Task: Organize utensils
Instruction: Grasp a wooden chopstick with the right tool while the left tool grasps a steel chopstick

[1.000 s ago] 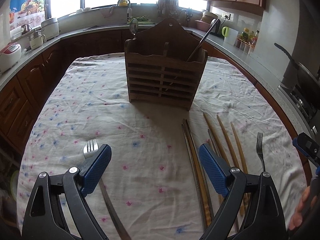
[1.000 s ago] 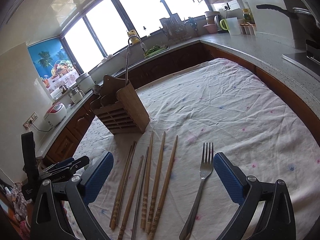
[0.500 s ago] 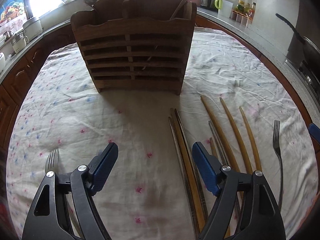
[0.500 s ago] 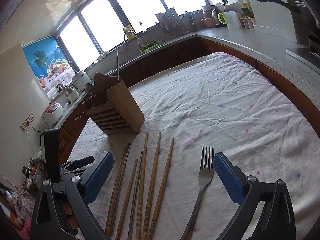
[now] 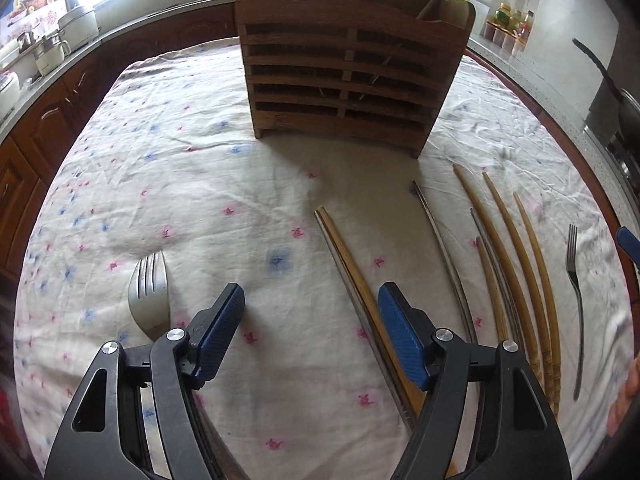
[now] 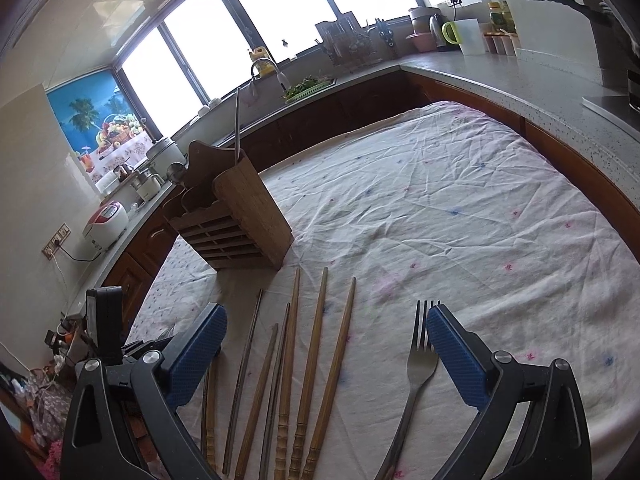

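Note:
A slatted wooden utensil holder [image 5: 348,68] stands on the flowered cloth [image 5: 200,184], with a metal handle sticking out of it. My left gripper [image 5: 312,320] hangs low over the cloth, jaws closing. A wooden and a metal chopstick [image 5: 352,280] lie side by side between them, close to the right pad and untouched. A fork [image 5: 148,292] lies just left of the left finger. My right gripper [image 6: 326,340] stands open over several chopsticks [image 6: 312,344]. A second fork [image 6: 420,360] lies beside its right finger. The holder [image 6: 236,216] is ahead on the left.
More chopsticks [image 5: 520,272] and the second fork [image 5: 574,280] lie to the right in the left wrist view. Kitchen counters [image 6: 500,76] with appliances, jars and a sink ring the table. A pan handle [image 6: 560,0] juts out at the far right.
My left gripper has dropped and tilted toward the cloth, its jaws have narrowed, and the chopstick pair now lies between them. The right gripper has drifted slightly; the fork sits nearer its right finger.

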